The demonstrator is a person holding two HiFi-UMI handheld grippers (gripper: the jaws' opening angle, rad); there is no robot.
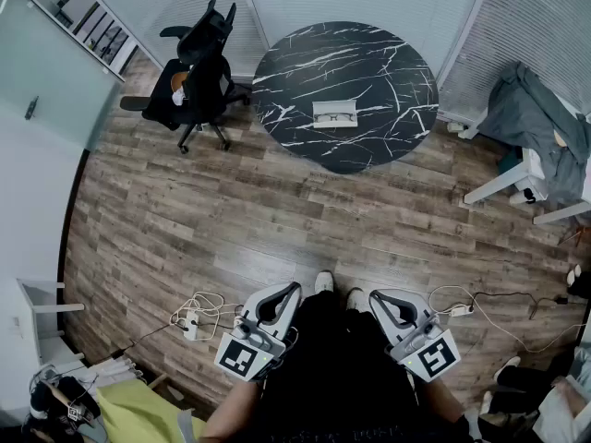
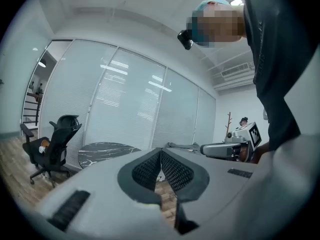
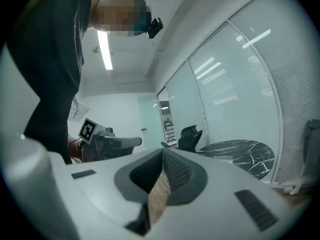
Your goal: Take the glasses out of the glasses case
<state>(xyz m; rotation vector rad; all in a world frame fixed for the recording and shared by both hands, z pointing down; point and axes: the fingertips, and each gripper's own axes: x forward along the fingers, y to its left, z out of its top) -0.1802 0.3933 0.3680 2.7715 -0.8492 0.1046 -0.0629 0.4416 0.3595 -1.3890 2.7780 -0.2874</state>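
Meeting at their tips, the jaws of your left gripper (image 2: 161, 152) are closed on nothing; only a sliver of wooden floor (image 1: 277, 220) shows through the gap lower down between the ribbed pads. The jaws of your right gripper (image 3: 163, 152) stand the same way, tips together and empty, with floor showing behind them.

From the head view, you hold both grippers low and close to your body, one on each side, their marker cubes toward you and their jaws pointing ahead. Neither touches anything but your hands.

Just left of your left gripper, a power strip (image 1: 189, 322) and loose white cables lie on the floor.

Well ahead of you, across open floor, stands the round black marbled tabletop (image 1: 369, 72). The white glasses case (image 1: 332, 124) sits open near its middle, with the dark-framed glasses (image 1: 334, 113) lying inside it. A black office chair (image 1: 199, 77) stands just left of the tabletop.
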